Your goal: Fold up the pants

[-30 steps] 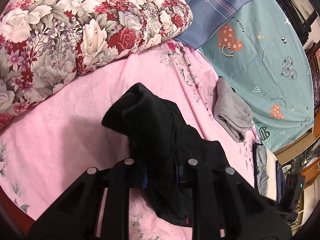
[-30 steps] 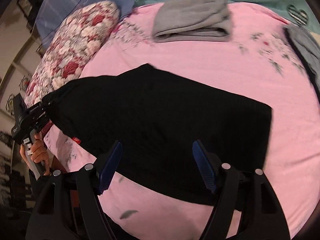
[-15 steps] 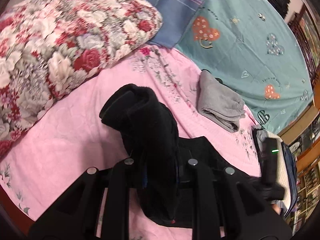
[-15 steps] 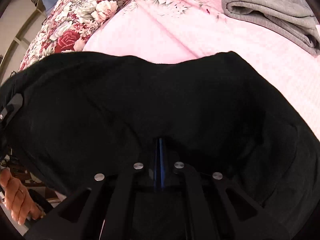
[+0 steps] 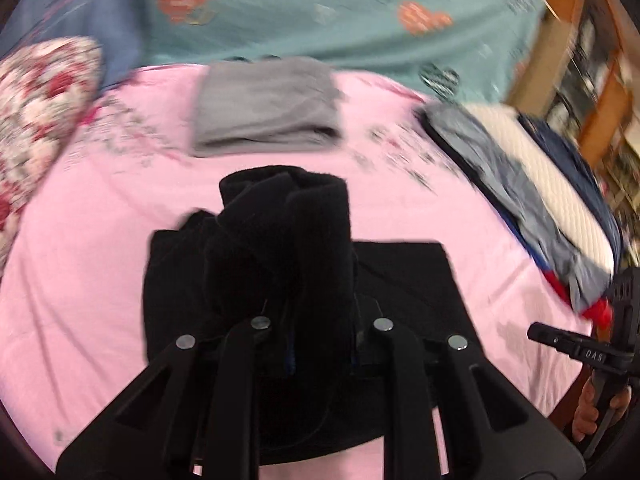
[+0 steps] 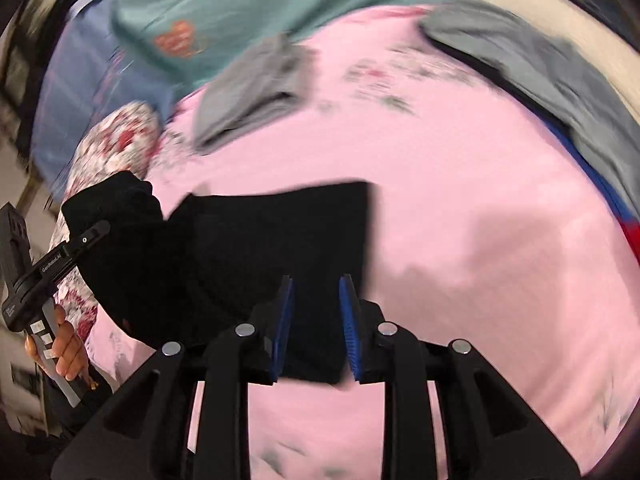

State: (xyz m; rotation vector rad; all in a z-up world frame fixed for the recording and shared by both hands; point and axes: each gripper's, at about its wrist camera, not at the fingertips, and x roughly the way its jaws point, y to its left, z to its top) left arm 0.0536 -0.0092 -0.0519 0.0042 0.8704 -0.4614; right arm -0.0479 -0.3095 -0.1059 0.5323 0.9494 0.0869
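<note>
The black pants [image 5: 404,280] lie partly folded on the pink sheet [image 5: 92,264]. My left gripper [image 5: 320,344] is shut on a bunched end of the pants, which stands up between its fingers. In the right wrist view the pants [image 6: 280,240] lie flat at centre left. My right gripper [image 6: 316,320] has its blue pads [image 6: 285,320] a little apart, with the near edge of the pants between them. The left gripper [image 6: 86,238] shows at the left there, holding the lifted end.
A folded grey garment [image 5: 264,108] lies further back on the sheet. A stack of folded clothes [image 5: 532,184] sits at the right. A floral pillow [image 5: 36,96] is at the left. A teal bedspread [image 5: 340,12] covers the back.
The left gripper has swung right with the bunched end, folding the pants over. The right gripper, shut on the pants half a second ago, has opened slightly. Both views are motion-blurred.
</note>
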